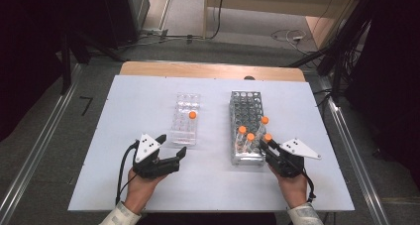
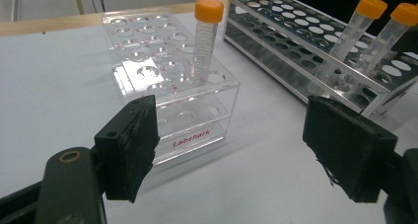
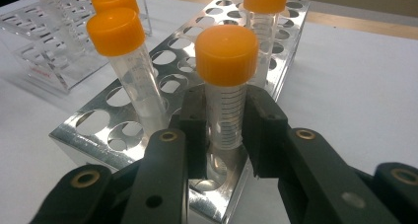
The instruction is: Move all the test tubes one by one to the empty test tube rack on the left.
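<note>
Gripping orange-capped tube (image 3: 226, 86) at near right corner of metal rack (image 3: 288, 34) — right gripper (image 3: 224, 130) fingers clenched on it, tube foot hidden in its hole. Left gripper (image 2: 229, 145) fingers spread wide, empty, near clear rack (image 2: 167, 81) on left. White counter (image 1: 148, 185) — dim room, cables on floor beyond.

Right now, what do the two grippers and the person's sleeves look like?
Both grippers, left gripper and right gripper, are black with flat padded fingers, brass-ringed pivot holes and a grey three-cornered plate on top. A black cable trails from each. The sleeves are light-coloured.
</note>
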